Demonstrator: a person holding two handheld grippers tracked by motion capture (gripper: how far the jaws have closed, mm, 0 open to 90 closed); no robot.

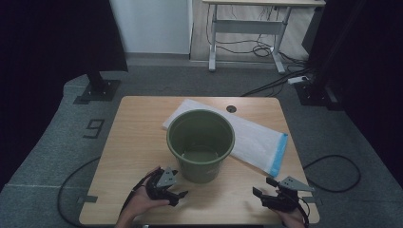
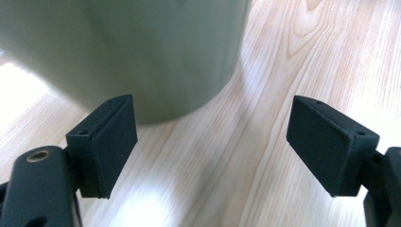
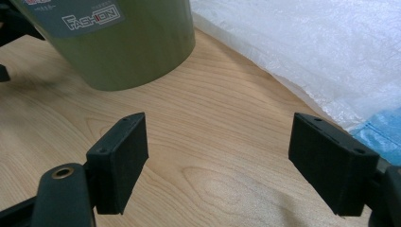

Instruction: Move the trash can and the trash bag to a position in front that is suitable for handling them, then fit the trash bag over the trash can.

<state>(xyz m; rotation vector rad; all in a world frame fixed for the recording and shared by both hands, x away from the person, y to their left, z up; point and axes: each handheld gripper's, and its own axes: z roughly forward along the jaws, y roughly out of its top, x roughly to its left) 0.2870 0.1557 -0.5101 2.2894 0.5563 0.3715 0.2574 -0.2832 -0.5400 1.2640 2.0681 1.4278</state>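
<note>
From the high view, the green bucket (image 1: 200, 144) stands upright near the middle of the surface (image 1: 133, 142), its far right side resting on or against a white bag with a blue end (image 1: 259, 140) that lies slantwise from far left to near right. The left claw (image 1: 167, 186) sits just near-left of the bucket's base, clearly the closer of the two; the right claw (image 1: 271, 192) waits well apart at the near right corner, closer to the bag's blue end.

In the left gripper view, the bucket's wall (image 2: 127, 52) rises just ahead and slightly left of the spread jaws, which grip nothing; bare wood lies between them.

In the right gripper view, the jaws are likewise spread and empty. The bucket, with a label (image 3: 85, 19), stands ahead to the left, the bag (image 3: 302, 52) ahead to the right, reaching down toward the right jaw.

I judge the left claw best placed for the bucket, the right for the bag.
</note>
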